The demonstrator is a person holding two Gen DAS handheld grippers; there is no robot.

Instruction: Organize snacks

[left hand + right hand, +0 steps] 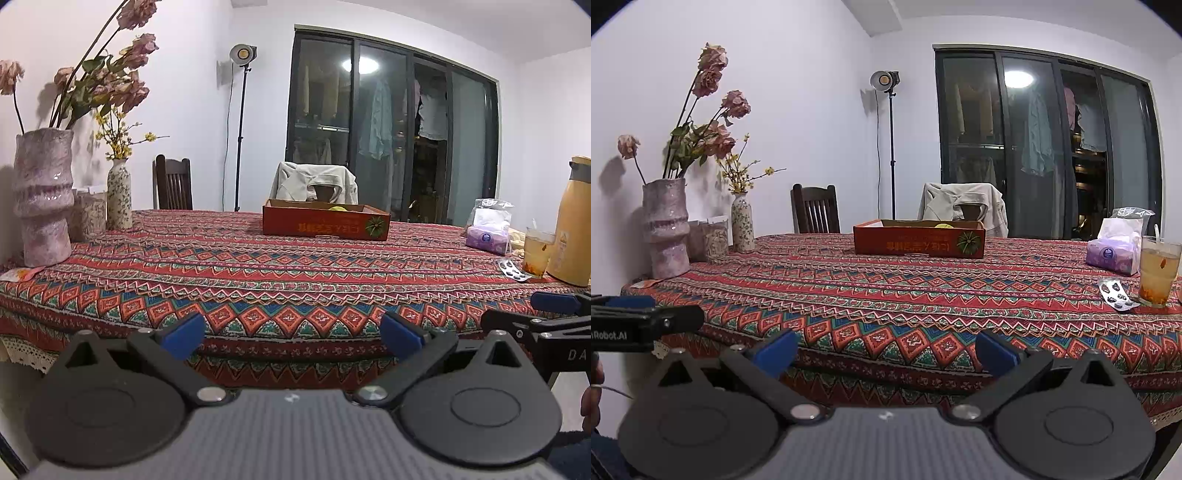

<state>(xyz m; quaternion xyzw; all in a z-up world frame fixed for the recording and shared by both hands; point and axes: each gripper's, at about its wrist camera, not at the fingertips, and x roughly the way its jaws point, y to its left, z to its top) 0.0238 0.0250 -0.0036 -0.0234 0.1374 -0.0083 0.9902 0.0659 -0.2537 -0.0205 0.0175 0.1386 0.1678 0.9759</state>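
A red cardboard tray box [325, 223] stands at the far middle of the patterned table [258, 269], with something yellow [338, 208] showing over its rim. It also shows in the right wrist view [918, 238]. A small orange packet [18, 274] lies at the table's left edge by the big vase. My left gripper [291, 336] is open and empty, held before the table's near edge. My right gripper [884, 352] is open and empty, also off the near edge. Each gripper shows at the side of the other's view.
A large pink vase [44, 199] with dried roses, a small floral vase [119, 194] and jars stand at the left. A tissue pack [487, 236], a glass of tea [537, 253], a blister pack [513, 270] and a yellow flask [574, 225] stand at the right. Chairs stand behind.
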